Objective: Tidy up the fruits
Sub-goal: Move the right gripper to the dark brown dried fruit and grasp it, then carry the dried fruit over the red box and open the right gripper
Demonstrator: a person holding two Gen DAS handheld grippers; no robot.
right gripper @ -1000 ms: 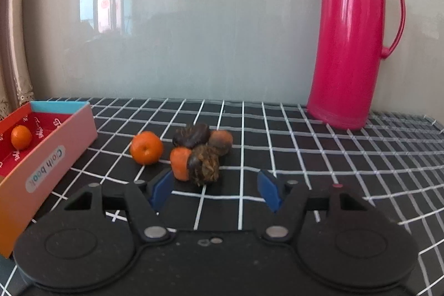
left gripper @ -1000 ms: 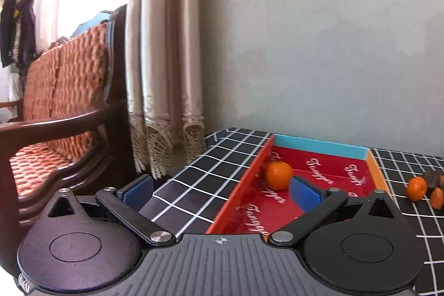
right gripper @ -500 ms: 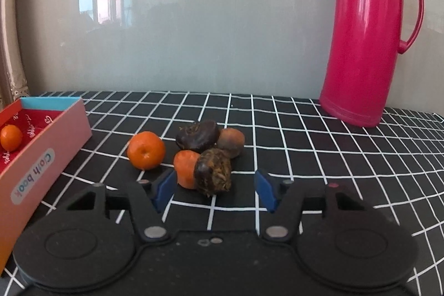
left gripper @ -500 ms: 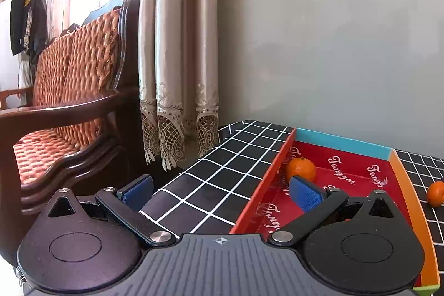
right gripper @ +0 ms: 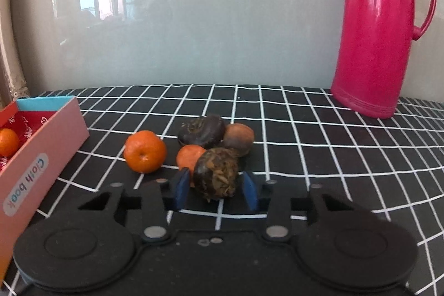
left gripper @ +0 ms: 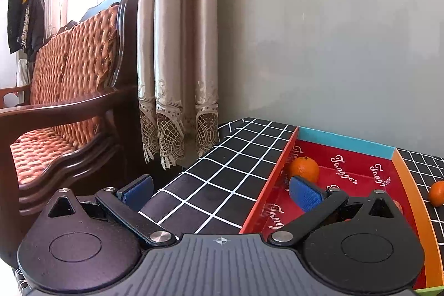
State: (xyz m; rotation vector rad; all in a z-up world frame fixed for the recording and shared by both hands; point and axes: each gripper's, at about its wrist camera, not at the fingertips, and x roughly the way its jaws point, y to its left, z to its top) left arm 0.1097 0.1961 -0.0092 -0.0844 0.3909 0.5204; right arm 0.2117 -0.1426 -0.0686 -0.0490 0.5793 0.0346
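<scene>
My right gripper [right gripper: 215, 189] closes its jaws around the dark, shrivelled fruit [right gripper: 216, 175] nearest me in the tabletop pile, likely light, soft and bruisable, best pinched across its middle; my left gripper [left gripper: 222, 189] hangs spread, empty.

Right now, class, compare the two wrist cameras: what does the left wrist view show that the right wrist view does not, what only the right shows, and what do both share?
Only the left wrist view: the woven-cushion wooden armchair, the beige lace-edged curtain, and the open left gripper.

Only the right wrist view: the tall pink plastic thermos jug, the pile of dark shrivelled fruits, and the right gripper closing around the nearest dark fruit.

Both: the black white-grid tablecloth, the red-lined cardboard box and the orange tangerine inside it.
</scene>
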